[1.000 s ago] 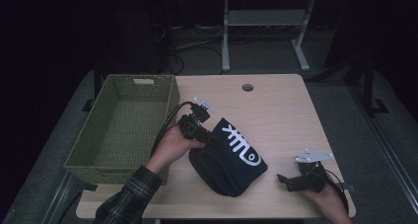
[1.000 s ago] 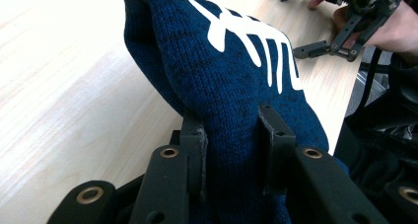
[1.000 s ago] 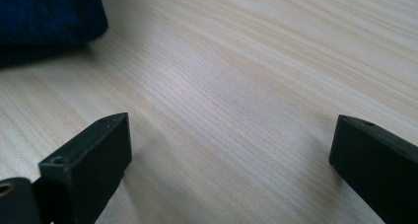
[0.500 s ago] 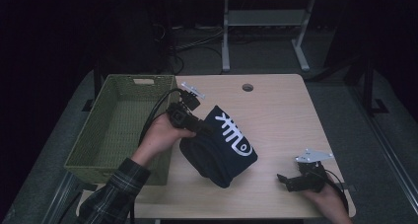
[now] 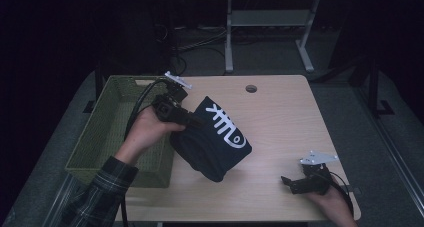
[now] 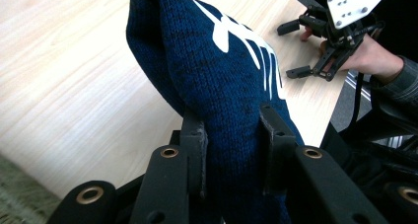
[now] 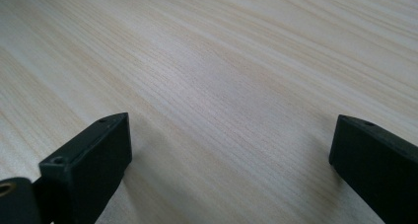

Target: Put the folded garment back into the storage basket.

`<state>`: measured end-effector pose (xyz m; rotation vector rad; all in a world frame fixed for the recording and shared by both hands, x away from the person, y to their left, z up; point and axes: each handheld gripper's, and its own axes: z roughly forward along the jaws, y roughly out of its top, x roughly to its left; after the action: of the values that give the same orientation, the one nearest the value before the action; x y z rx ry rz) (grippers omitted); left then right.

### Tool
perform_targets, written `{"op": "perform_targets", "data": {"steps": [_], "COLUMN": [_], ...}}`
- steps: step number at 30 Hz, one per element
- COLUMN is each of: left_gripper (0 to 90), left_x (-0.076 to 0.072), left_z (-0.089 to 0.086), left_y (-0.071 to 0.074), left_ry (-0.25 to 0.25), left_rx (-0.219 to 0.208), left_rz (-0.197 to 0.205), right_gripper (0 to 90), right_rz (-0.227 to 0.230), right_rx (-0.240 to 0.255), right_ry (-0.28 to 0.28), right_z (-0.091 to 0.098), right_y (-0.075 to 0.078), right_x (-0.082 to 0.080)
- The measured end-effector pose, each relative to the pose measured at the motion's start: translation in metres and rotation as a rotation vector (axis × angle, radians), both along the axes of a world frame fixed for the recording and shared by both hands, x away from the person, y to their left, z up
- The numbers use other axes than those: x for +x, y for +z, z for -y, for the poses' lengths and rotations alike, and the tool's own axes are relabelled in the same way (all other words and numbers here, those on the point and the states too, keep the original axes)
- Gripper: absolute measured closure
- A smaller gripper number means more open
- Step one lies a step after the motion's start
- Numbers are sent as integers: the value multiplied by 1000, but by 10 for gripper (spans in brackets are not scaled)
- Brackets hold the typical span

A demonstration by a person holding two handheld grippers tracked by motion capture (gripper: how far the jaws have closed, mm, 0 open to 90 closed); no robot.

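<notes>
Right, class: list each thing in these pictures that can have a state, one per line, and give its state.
Dark blue knitted garment with white print: bunched, pinched at one end, partly lifted off the table.
Left gripper: shut on the garment.
Right gripper: open, holding nothing, low over the table.
Green woven basket: upright, nothing seen inside.
Light wooden table: bare around the garment.

dark blue knit garment (image 5: 212, 142) with white lettering, bunched, lifted beside green basket (image 5: 112, 132)
</notes>
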<state>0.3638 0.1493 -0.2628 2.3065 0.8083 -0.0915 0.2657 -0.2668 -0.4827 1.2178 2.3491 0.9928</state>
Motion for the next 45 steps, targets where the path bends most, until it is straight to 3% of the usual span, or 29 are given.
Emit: {"op": "perform_targets", "data": {"steps": [14, 33, 45], "left_gripper": [696, 700, 702], "left_x": [-6, -17, -25], "left_z": [-39, -104, -149], "left_y": [32, 72, 86], "left_ry": [73, 209, 305], "left_rx": [-8, -20, -23], "left_rz": [37, 97, 114], "right_gripper": [22, 22, 21], "right_rz": [-3, -1, 0], "right_rx": [-1, -4, -4], "right_ry": [-4, -6, -10], "right_z": [0, 0, 0], "right_y": [0, 0, 0], "right_x": [0, 0, 0]}}
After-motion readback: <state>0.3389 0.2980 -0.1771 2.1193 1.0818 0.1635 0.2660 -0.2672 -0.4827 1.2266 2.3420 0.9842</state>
